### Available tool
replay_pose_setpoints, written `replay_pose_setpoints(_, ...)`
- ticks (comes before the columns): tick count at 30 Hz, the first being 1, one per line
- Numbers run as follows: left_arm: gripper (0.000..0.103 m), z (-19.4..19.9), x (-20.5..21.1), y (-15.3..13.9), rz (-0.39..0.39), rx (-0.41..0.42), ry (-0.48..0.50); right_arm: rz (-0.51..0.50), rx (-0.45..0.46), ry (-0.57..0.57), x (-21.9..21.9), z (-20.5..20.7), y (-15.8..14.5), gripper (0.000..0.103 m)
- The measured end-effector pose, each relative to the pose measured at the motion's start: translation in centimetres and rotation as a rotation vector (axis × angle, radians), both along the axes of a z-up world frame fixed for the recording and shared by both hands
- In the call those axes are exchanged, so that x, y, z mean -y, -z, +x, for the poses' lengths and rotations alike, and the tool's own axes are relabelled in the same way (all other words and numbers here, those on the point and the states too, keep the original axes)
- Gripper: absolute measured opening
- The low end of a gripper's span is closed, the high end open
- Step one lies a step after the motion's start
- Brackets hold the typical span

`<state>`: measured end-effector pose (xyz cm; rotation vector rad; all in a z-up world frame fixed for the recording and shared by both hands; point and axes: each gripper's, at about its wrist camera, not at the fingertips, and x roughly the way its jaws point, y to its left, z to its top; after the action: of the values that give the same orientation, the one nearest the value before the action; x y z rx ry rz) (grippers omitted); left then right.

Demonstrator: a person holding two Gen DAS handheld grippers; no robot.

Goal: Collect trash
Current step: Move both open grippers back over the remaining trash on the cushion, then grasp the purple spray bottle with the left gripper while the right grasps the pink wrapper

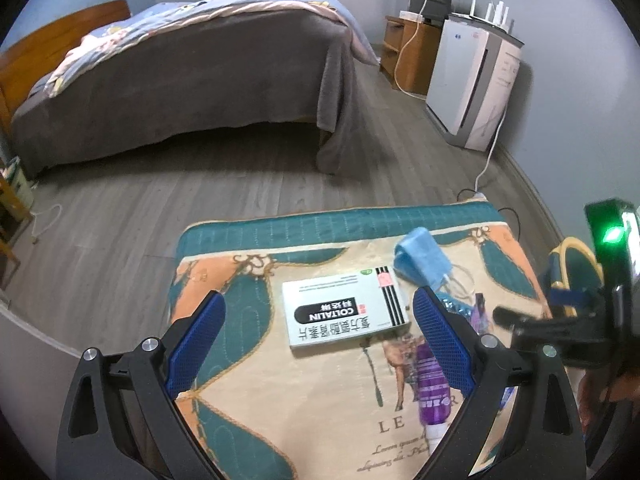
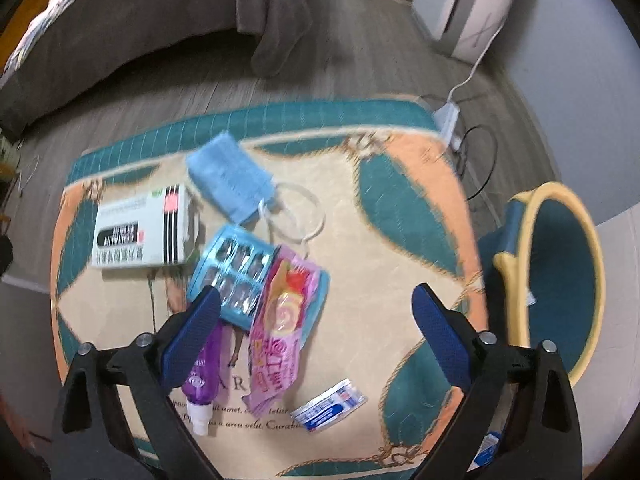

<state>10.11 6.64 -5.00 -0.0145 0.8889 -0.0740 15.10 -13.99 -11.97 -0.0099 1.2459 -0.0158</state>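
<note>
Right wrist alone shows blister pack (image 2: 236, 276), pink wrapper (image 2: 276, 340), both tongs spread, empty.

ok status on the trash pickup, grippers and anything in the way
Left gripper open over medicine box. Right gripper open above pink wrapper on blister pack. Bin at right, nothing blocking.

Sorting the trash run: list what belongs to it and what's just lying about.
Job:
medicine box
blue face mask
blister pack
pink wrapper
purple tube
small sachet
teal basket

Lying about:
bed
air purifier
power strip
</note>
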Motion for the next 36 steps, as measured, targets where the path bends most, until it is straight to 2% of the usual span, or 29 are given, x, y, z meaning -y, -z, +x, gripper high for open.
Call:
replay_pose_setpoints(1,0.094,0.1,0.0,0.1,-0.002,-0.005,-0.003,0.004,-0.018,-0.007,-0.2,0.0,0.4,0.089)
replay_pose_setpoints(4,0.094,0.1,0.2,0.9,-0.009,-0.03,-0.001,0.009,-0.064,-0.029,-0.7,-0.1,1.5,0.074)
replay_pose_setpoints(6,0.094,0.1,0.5,1.5,0.004,-0.046,0.008,0.008,-0.088,-0.041,-0.9,-0.2,2.0,0.058)
replay_pose_setpoints(7,0.094,0.1,0.7,1.9,0.011,-0.057,0.014,0.009,-0.098,-0.048,-1.0,-0.3,2.2,0.053)
replay_pose_setpoints(9,0.094,0.0,1.1,2.8,0.019,-0.083,0.024,0.021,-0.117,-0.062,-1.1,-0.3,2.6,0.033)
replay_pose_setpoints(11,0.094,-0.1,1.6,3.6,0.021,-0.108,0.038,0.035,-0.13,-0.066,-1.0,-0.4,2.8,0.019)
replay_pose_setpoints(14,0.094,-0.5,2.5,4.4,0.021,-0.121,0.054,0.041,-0.117,-0.066,-0.7,-0.4,2.4,0.006)
replay_pose_setpoints(19,0.094,-1.8,5.3,6.7,0.039,-0.157,0.09,0.048,-0.062,-0.029,0.7,-0.4,0.9,0.003)
replay_pose_setpoints(26,0.092,-2.7,9.3,9.4,0.051,-0.21,0.182,0.083,-0.062,0.001,2.4,0.1,0.6,0.002)
replay_pose_setpoints(31,0.077,-2.5,10.7,10.6,0.053,-0.244,0.227,0.128,-0.113,0.021,2.8,0.2,1.9,0.004)
replay_pose_setpoints(32,0.073,-2.5,10.8,10.8,0.061,-0.251,0.233,0.125,-0.118,0.028,3.1,0.3,2.1,0.007)
replay_pose_setpoints(34,0.066,-2.4,10.9,11.2,0.07,-0.263,0.241,0.101,-0.117,0.041,3.4,0.5,2.2,0.028)
replay_pose_setpoints(35,0.059,-2.4,11.0,11.4,0.068,-0.27,0.246,0.086,-0.109,0.046,3.7,0.5,2.0,0.048)
replay_pose_setpoints(36,0.056,-2.4,10.9,11.5,0.068,-0.276,0.249,0.071,-0.098,0.05,3.9,0.6,1.9,0.058)
